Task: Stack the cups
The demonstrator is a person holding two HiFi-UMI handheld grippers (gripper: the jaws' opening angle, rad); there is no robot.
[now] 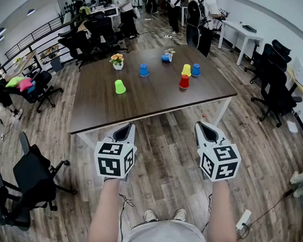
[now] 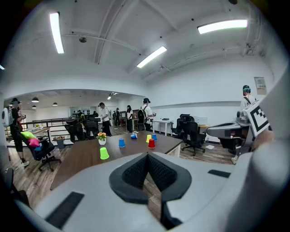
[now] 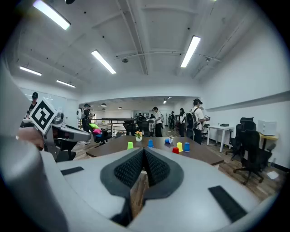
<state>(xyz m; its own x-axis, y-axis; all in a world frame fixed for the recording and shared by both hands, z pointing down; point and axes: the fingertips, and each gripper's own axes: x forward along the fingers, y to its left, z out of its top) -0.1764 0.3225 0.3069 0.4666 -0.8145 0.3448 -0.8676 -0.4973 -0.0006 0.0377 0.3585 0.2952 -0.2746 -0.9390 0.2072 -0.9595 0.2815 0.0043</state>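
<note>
Dark wood table (image 1: 155, 99): carries six plastic cups and a flower pot; its near edge faces the person.
Green cup (image 1: 119, 86): left half of the table, midway between near and far edges; mouth down, long axis vertical.
Mid blue cup (image 1: 144, 70): near the table's centre line, closer to the far edge than the green cup; mouth down, upright axis.
Tipped blue cup (image 1: 166, 58): close to the far edge; it lies over, its long axis roughly level; which way the mouth faces cannot be told.
Yellow cup (image 1: 186, 70): right half; mouth down, just beside the right-hand blue cup (image 1: 196, 70), also mouth down.
Red cup (image 1: 184, 81): nearest of the right-hand group to the near edge; mouth down, apart from the yellow cup.
Flower pot (image 1: 117, 65): white, towards the far left corner; holds orange and yellow blooms.
Left gripper (image 1: 125, 128): short of the near edge, over the floor; fingers pressed together with nothing between them.
Right gripper (image 1: 205, 125): beside the left one, likewise short of the near edge; fingers together, gripping nothing.
Surroundings: black office chairs (image 1: 34, 178) round the table; people (image 1: 205, 8) stand beyond the far edge.
</note>
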